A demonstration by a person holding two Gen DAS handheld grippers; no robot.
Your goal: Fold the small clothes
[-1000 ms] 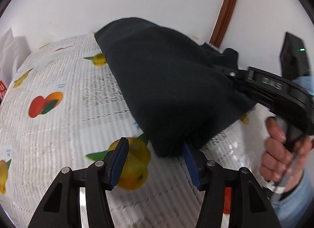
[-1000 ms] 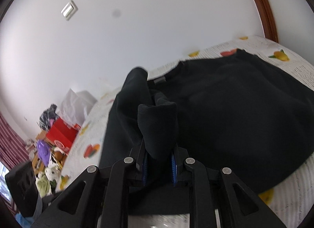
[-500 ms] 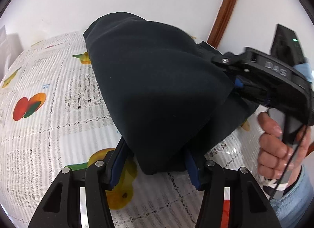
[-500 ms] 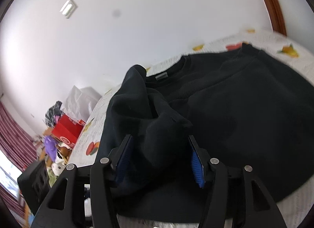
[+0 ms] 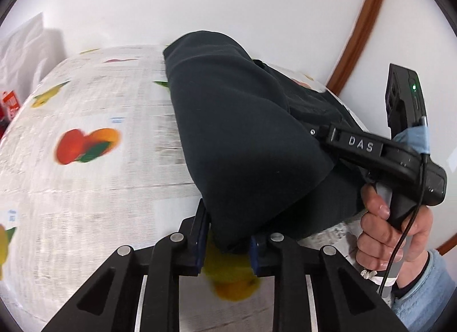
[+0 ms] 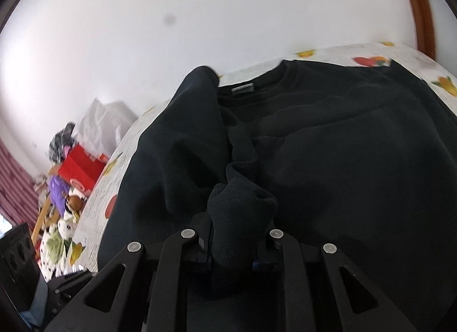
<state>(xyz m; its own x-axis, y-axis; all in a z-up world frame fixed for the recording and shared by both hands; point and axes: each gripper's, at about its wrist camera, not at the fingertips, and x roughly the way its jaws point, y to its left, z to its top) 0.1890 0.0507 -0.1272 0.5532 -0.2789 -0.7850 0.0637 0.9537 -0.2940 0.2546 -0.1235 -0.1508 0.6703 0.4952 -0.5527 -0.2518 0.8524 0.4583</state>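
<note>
We see the black sweater [image 6: 342, 146] lying on the fruit-print tablecloth [image 5: 85, 189], its collar pointing toward the white wall [image 6: 200, 32] and its long axis running away from us. Our left gripper [image 5: 227, 242] pinches a folded corner of it, lifted above the tablecloth. Our right gripper [image 6: 232, 249] clamps a bunched ribbed edge (probably a cuff) over the sweater's body.

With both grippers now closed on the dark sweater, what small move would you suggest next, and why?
Probably lift both together and carry the held edge toward the collar. The left gripper and right gripper each pinch a bunch of the sweater, which lies only half folded on the tablecloth.
</note>
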